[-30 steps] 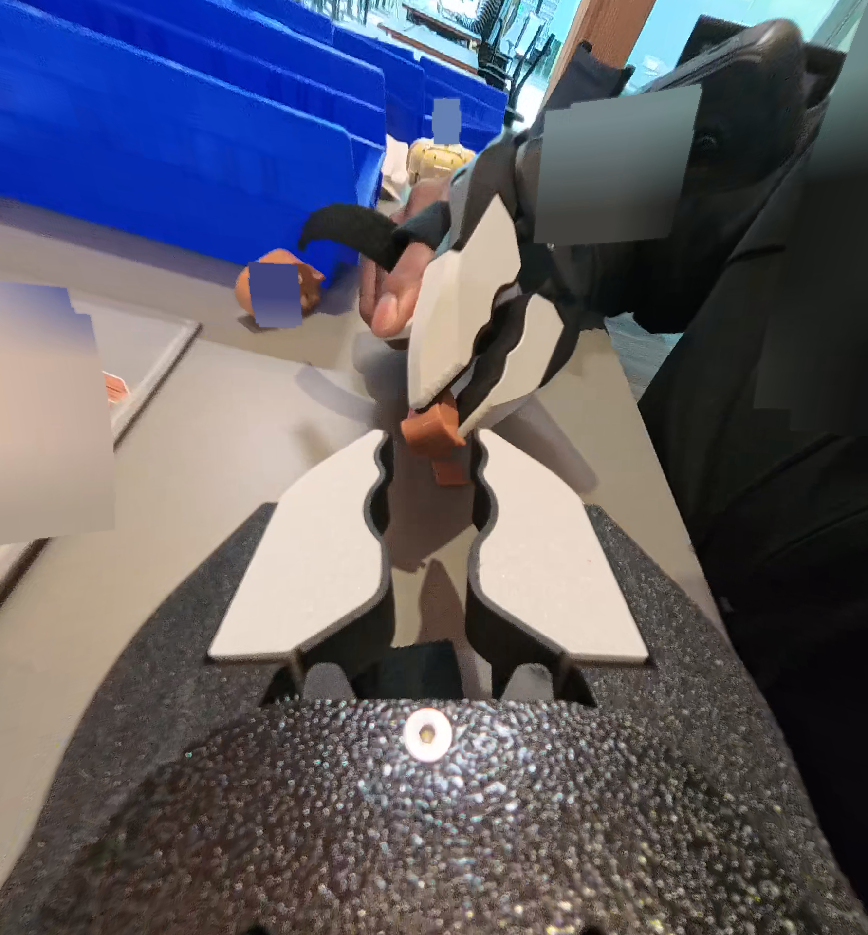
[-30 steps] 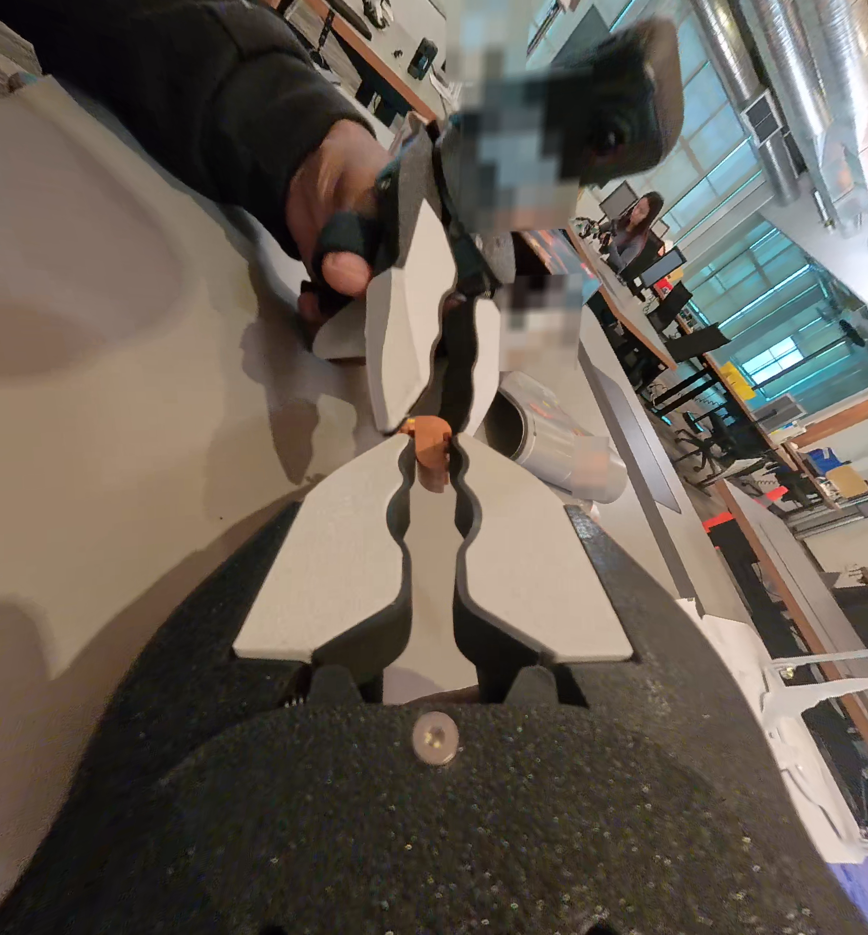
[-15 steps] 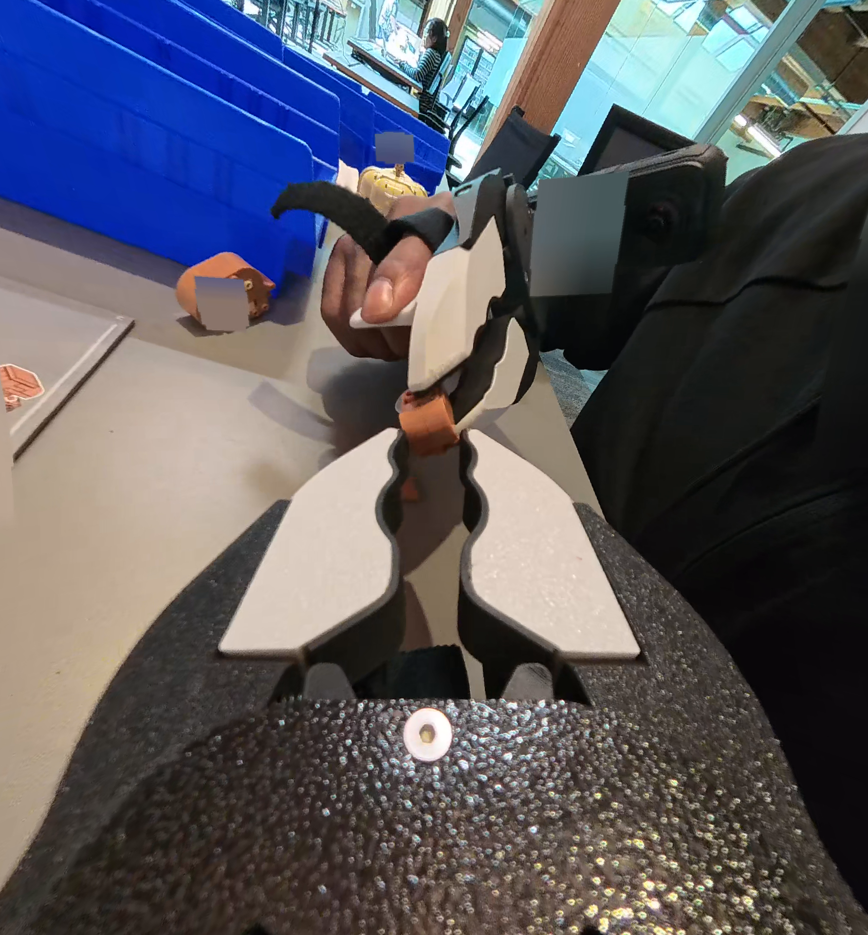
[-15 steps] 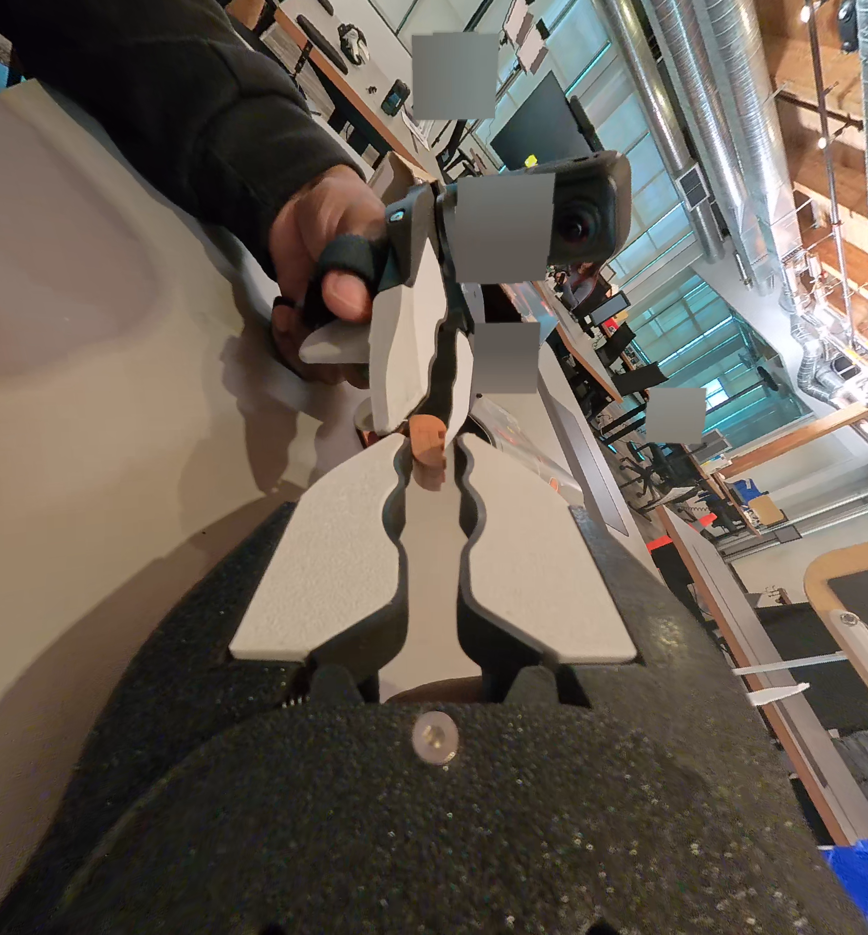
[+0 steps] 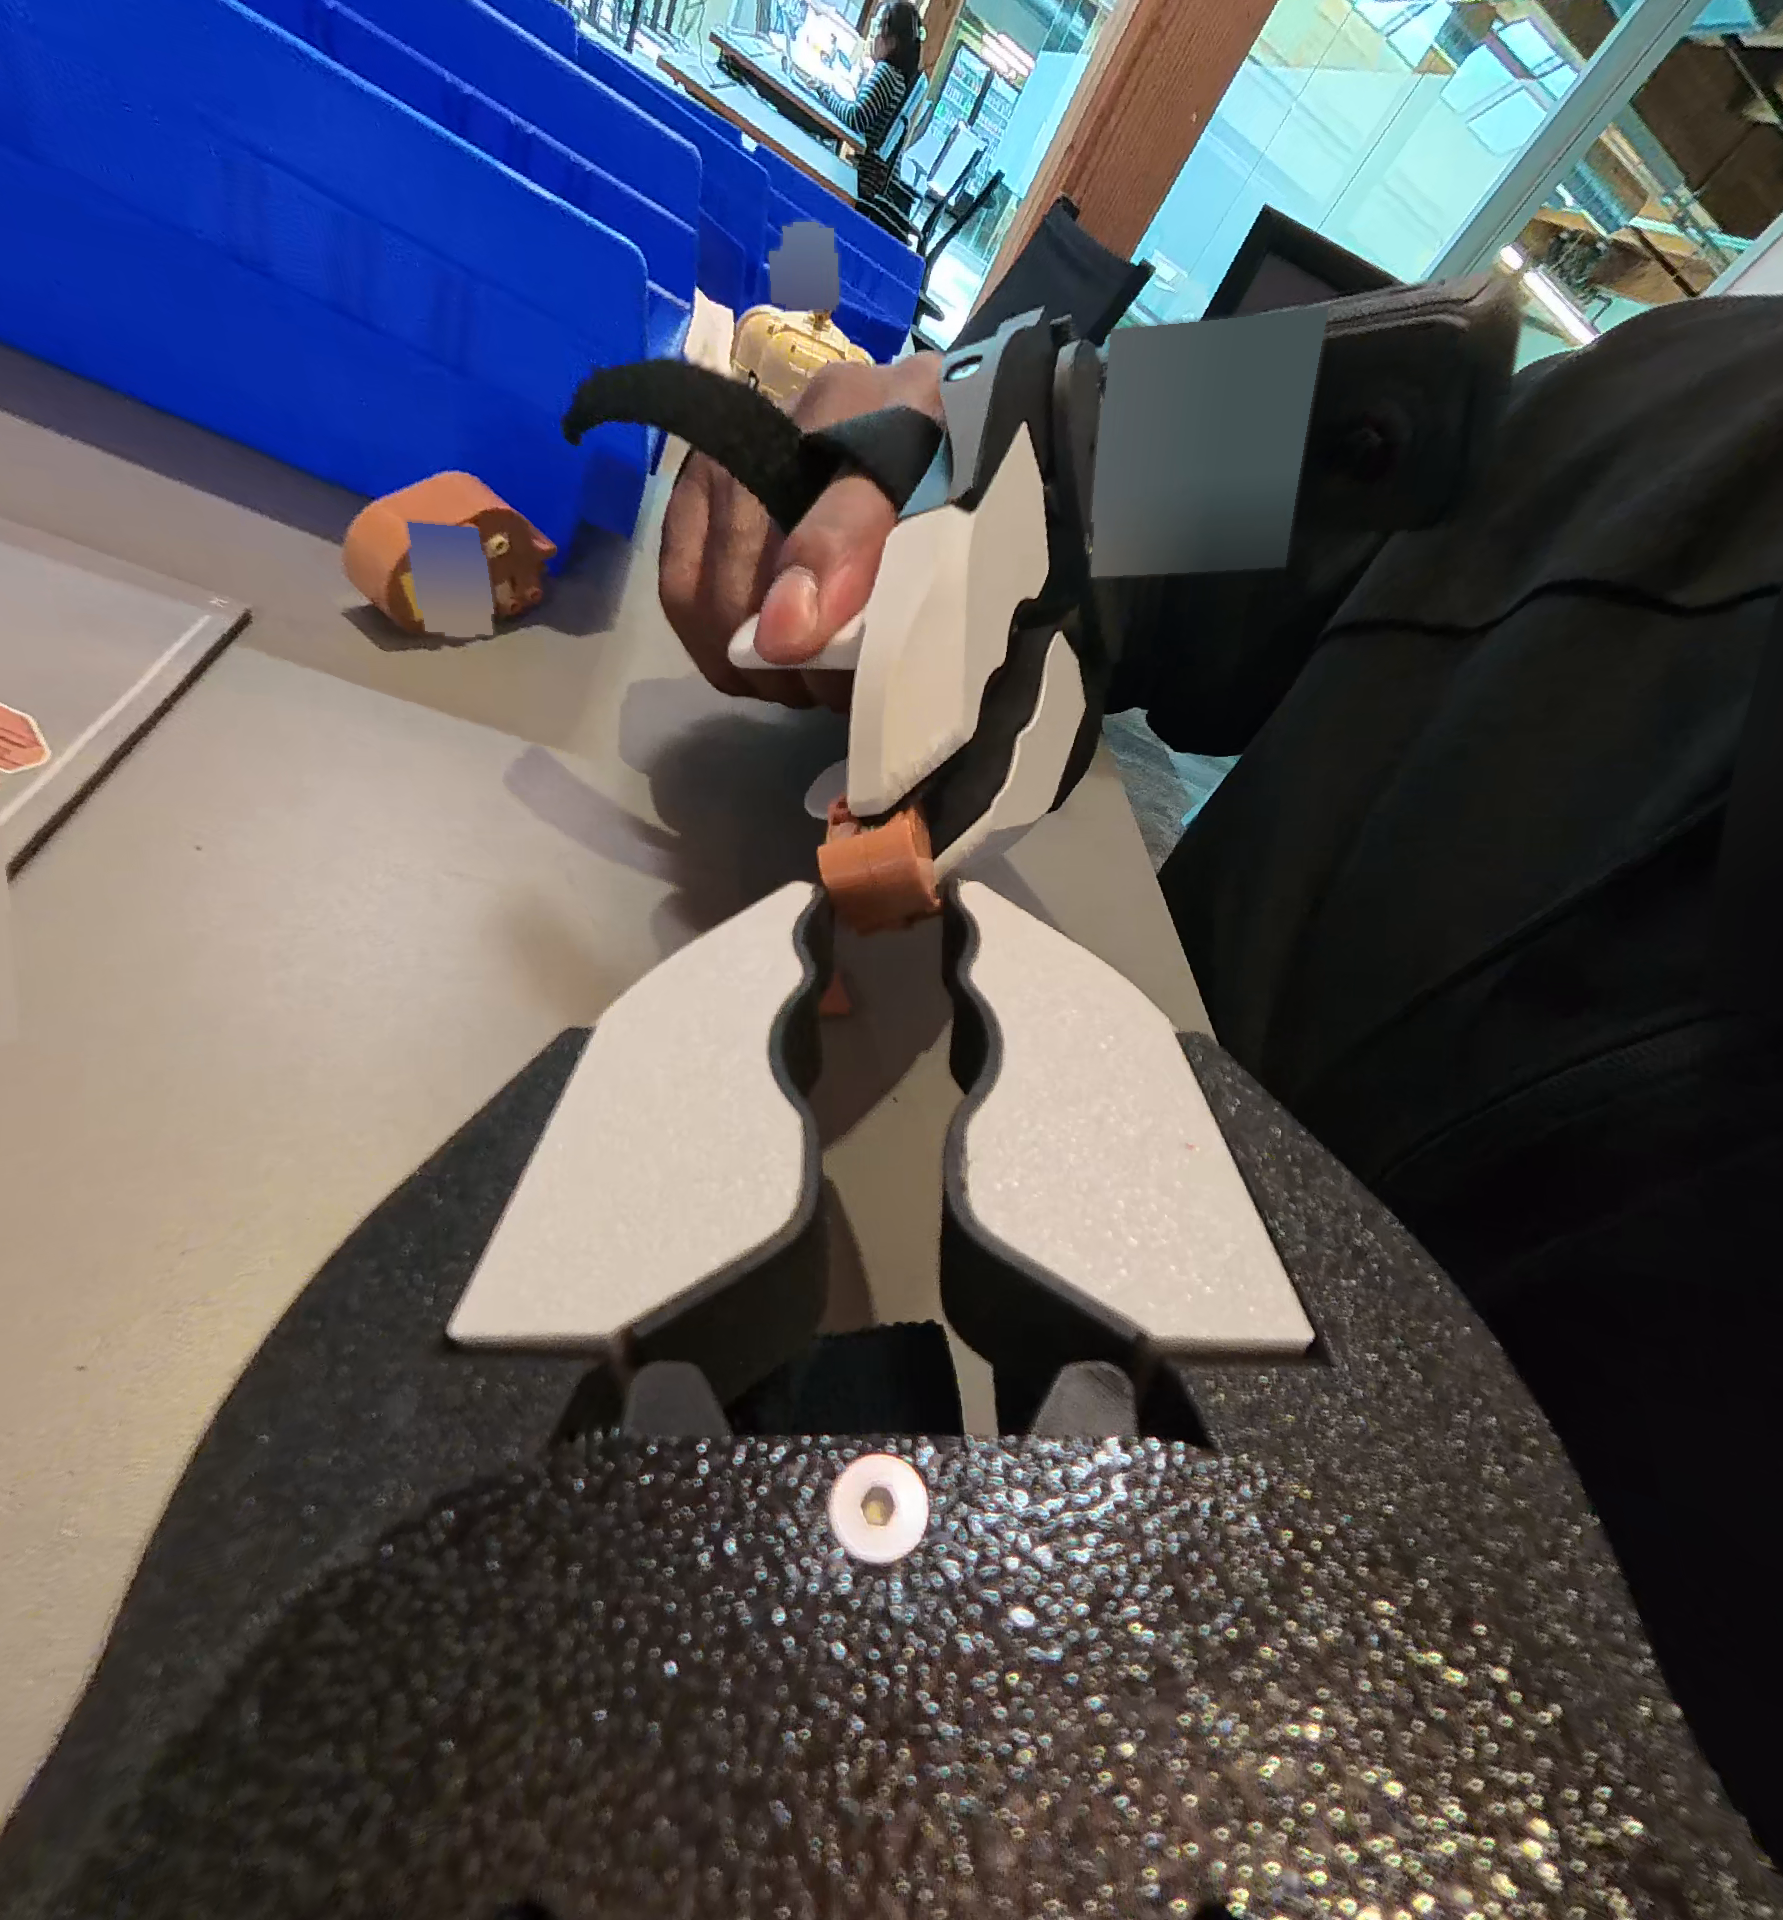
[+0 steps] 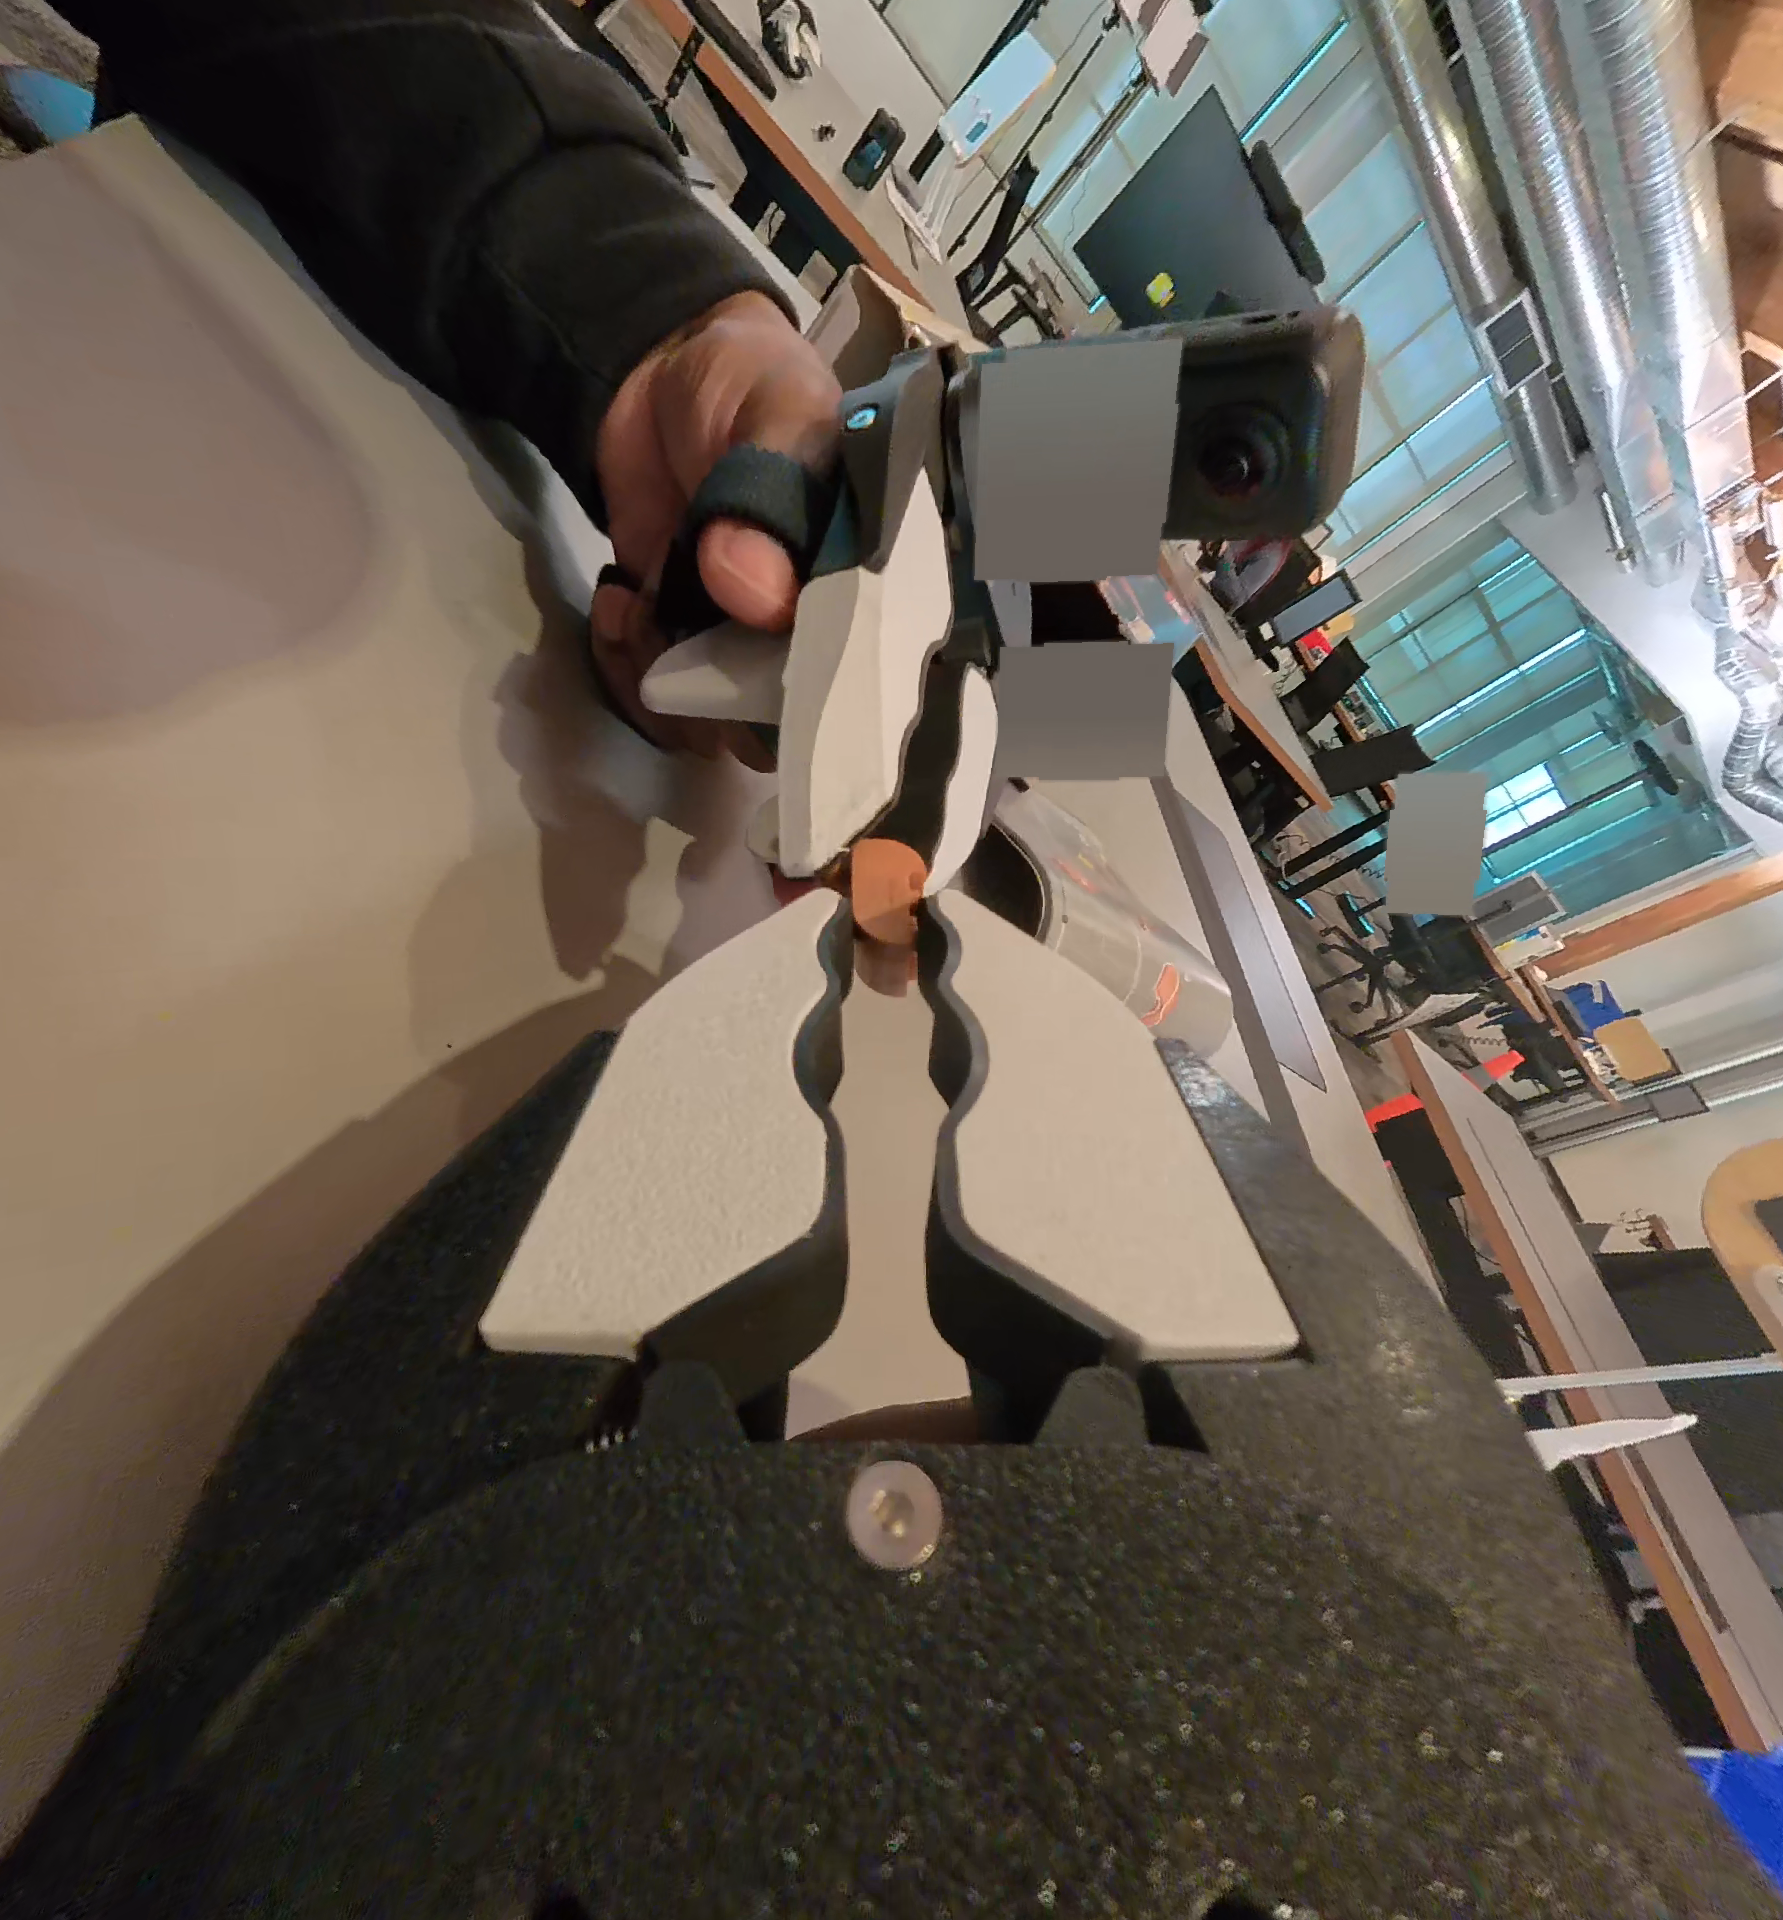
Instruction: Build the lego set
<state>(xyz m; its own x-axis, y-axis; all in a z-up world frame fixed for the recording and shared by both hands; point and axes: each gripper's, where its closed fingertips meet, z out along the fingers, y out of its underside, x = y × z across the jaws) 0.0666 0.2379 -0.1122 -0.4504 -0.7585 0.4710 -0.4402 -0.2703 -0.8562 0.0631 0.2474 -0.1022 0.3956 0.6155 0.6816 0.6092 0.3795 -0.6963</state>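
Where the two pairs of fingertips meet above the grey table (image 5: 243,987), a small orange-brown plastic piece (image 5: 879,864) is pinched from both ends. In the left wrist view, the left gripper (image 5: 879,904) has its pale fingers closed on the near end of the piece, both pads pressing its sides. The right gripper (image 5: 902,821) comes in from above and behind, tilted, its tips clamped on the far end; a hand (image 5: 762,561) with a black strap over one finger holds it. In the right wrist view the same is seen from the other side: the right gripper (image 6: 885,920) grips the piece (image 6: 885,883), and the left gripper (image 6: 882,847) bites it from beyond, held by the other hand (image 6: 700,488) in a dark sleeve.

Just under the piece a small orange scrap (image 5: 833,997) lies on the table. Farther off sit a brown toy figure (image 5: 440,551), a flat grey board (image 5: 118,665) at the left, and a cream-coloured object (image 5: 799,343) by the blue bins (image 5: 295,260). Beyond the grippers in the right wrist view a grey cylinder (image 6: 1126,935) lies on its side.
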